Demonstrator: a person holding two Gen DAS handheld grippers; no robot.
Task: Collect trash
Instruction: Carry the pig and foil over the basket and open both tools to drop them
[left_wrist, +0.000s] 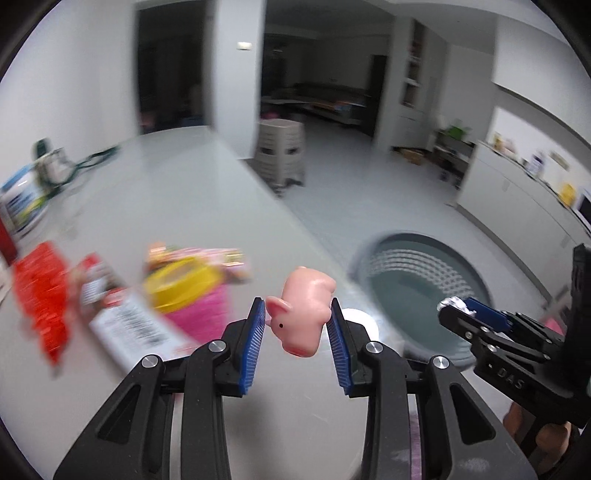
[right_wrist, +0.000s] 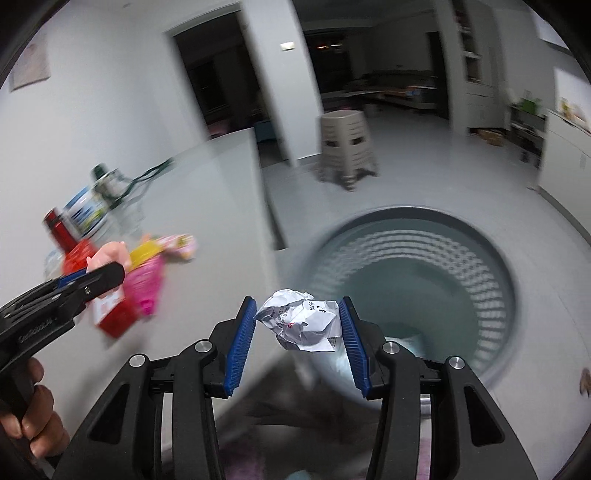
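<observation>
Trash half collected: left gripper (left_wrist: 298, 319) clamped on pink pig toy (left_wrist: 303, 310), right gripper (right_wrist: 300, 323) clamped on crumpled paper (right_wrist: 301, 323) above bin (right_wrist: 406, 218). Neither dropped yet; 3-ish wrappers (left_wrist: 122, 310) left on table (left_wrist: 166, 192).

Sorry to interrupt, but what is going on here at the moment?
A person is clearing trash with two handheld grippers. The left gripper is shut on a pink toy pig, and the right gripper grips a crumpled paper ball. The grey mesh bin sits just beyond. Wrappers remain on the table.
</observation>
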